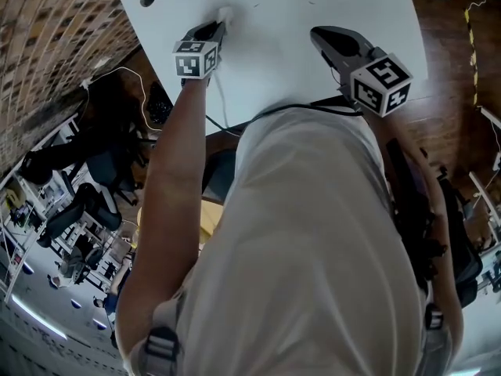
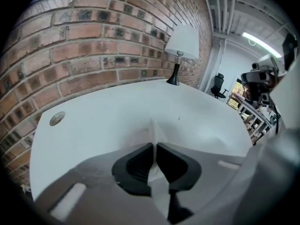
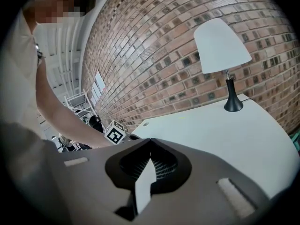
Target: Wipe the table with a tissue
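Now | left tongs (image 2: 153,147) clamp tissue (image 2: 156,131) (on table (image 2: 103,114)) | right tongs (image 3: 150,142) closed, empty.

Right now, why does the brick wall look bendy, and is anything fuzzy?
Left gripper view: the wide lens bends the red brick wall and darkens the corners; the thin white tissue looks soft. Right gripper view: same bending, but the white-shaded lamp looks sharp. Head view: the white table looks bright.
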`<state>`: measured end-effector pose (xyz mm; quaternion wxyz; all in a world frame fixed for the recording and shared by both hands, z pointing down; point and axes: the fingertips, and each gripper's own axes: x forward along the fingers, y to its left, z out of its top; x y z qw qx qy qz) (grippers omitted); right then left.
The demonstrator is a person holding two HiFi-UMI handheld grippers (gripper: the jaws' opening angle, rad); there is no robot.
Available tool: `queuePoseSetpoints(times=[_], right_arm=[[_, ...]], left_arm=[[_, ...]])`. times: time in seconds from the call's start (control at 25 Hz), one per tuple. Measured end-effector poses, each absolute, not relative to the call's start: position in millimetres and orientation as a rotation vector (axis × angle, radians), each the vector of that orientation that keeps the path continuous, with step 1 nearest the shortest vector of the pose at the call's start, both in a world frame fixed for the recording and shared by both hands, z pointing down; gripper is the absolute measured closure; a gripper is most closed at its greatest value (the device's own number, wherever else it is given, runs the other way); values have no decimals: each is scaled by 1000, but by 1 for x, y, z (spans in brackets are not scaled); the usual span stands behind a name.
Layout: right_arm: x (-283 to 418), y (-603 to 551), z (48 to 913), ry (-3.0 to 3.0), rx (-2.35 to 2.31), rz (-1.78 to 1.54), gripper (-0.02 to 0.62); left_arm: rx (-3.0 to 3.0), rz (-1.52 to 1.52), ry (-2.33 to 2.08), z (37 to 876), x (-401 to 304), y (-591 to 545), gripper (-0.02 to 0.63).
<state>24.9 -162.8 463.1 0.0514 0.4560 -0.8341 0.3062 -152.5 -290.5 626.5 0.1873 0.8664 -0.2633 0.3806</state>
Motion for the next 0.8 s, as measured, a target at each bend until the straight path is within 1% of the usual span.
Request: queuePoseSetpoints(times=[0.24, 0.4, 0.56, 0.68, 0.8], right_arm=[[37, -157, 461, -2528, 1416, 934, 588], [41, -156, 459, -2540, 1414, 933, 588], [39, -161, 455, -2546, 1406, 914, 588], [17, -180, 450, -2603, 1358, 880, 588], [13, -184, 446, -2641, 1273, 870, 588]], left_arm=[[2273, 992, -1072, 613, -195, -320, 572], [2140, 1014, -1245, 614, -225, -310, 572], [2097, 1025, -1251, 622, -239, -283, 572], [2189, 994, -1228, 607, -257, -264, 572], [2229, 947, -1217, 603, -245, -236, 572]])
